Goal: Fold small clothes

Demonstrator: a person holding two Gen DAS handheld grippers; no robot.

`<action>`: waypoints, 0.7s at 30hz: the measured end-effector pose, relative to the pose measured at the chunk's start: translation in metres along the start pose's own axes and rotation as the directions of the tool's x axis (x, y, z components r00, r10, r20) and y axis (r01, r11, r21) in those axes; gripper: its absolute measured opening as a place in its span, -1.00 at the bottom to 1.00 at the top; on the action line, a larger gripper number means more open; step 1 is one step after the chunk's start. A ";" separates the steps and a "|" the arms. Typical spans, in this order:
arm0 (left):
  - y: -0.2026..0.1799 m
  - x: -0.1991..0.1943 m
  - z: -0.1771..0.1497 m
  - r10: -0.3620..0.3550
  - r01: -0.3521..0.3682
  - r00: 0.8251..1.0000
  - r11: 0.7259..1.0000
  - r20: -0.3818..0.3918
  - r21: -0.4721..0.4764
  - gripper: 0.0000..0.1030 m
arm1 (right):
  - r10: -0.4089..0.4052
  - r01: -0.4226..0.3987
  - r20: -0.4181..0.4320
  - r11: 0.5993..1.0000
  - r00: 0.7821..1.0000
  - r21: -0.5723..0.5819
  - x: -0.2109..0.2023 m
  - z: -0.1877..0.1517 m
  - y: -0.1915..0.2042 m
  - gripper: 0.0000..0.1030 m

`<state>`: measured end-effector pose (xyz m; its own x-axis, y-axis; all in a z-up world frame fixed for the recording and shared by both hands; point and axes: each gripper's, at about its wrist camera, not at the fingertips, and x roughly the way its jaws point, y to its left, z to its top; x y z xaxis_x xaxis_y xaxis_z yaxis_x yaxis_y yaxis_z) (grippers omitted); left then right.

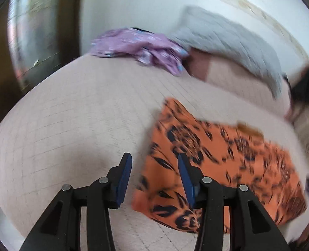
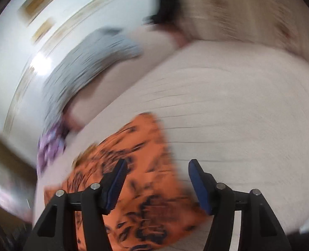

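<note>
Black plastic left gripper (image 1: 154, 161) and right gripper (image 2: 157, 167), blue-padded jaws, silver pivot screws.

A folded garment (image 1: 221, 167) lies flat on the bed (image 1: 70, 125), toward the near edge. A crumpled garment (image 1: 141, 46) sits at the far edge of the bed, well apart from it. Just to its right a blanket (image 1: 227, 44) lies on a pillow (image 1: 238, 79). The left hand-held gripper (image 1: 154, 165) hangs over the folded garment's left edge, the right hand-held gripper (image 2: 157, 171) over its right edge; both jaws stand apart.
</note>
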<state>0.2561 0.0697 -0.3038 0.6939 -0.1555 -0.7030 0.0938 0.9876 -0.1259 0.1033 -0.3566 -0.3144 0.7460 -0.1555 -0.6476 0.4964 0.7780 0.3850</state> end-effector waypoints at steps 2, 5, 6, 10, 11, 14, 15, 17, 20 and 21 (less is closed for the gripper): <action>-0.011 0.011 -0.006 0.015 -0.013 0.999 0.998 -0.037 0.053 -0.09 | 0.034 -0.040 -0.058 0.992 0.998 -0.121 0.019 0.002 0.039 0.03; -0.017 0.032 -0.014 0.094 -0.083 0.991 0.991 -0.099 0.107 -0.09 | 0.051 -0.076 -0.133 0.978 0.990 -0.192 0.049 0.002 0.073 0.00; -0.016 0.038 -0.017 0.114 -0.099 0.986 0.988 -0.120 0.120 -0.04 | 0.045 -0.077 -0.153 0.974 0.987 -0.211 0.061 0.002 0.085 0.00; -0.015 0.044 -0.020 0.161 -0.144 0.981 0.978 -0.106 0.151 0.23 | -0.023 -0.041 -0.279 0.974 0.960 -0.222 0.117 0.002 0.106 -0.04; -0.014 0.045 -0.020 0.163 -0.146 0.981 0.977 -0.105 0.153 0.25 | -0.064 -0.012 -0.327 0.974 0.943 -0.224 0.135 -0.002 0.106 -0.04; -0.012 0.040 -0.017 0.142 -0.130 0.986 0.983 -0.086 0.133 0.25 | -0.067 -0.015 -0.319 0.969 0.946 -0.247 0.137 0.002 0.110 -0.02; -0.015 0.038 -0.015 0.133 -0.123 0.989 0.983 -0.065 0.138 0.25 | -0.047 -0.031 -0.326 0.973 0.944 -0.230 0.133 0.005 0.109 -0.03; -0.021 0.030 -0.015 0.109 -0.104 0.994 0.982 -0.025 0.160 0.25 | 0.012 -0.074 -0.315 0.979 0.949 -0.187 0.118 0.010 0.103 -0.03; -0.034 0.017 -0.019 0.046 -0.048 0.999 0.981 0.016 0.189 0.26 | 0.027 -0.070 -0.259 0.984 0.965 -0.162 0.080 0.014 0.082 -0.03; -0.038 0.015 -0.020 0.042 -0.046 0.999 0.977 0.026 0.206 0.29 | 0.050 -0.085 -0.243 0.987 0.969 -0.137 0.063 0.015 0.071 -0.03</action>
<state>0.2483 0.0297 -0.3238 0.7153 -0.1132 -0.6896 0.2068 0.9769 0.0541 0.1923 -0.3203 -0.3183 0.6396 0.0356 -0.7679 0.3656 0.8646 0.3447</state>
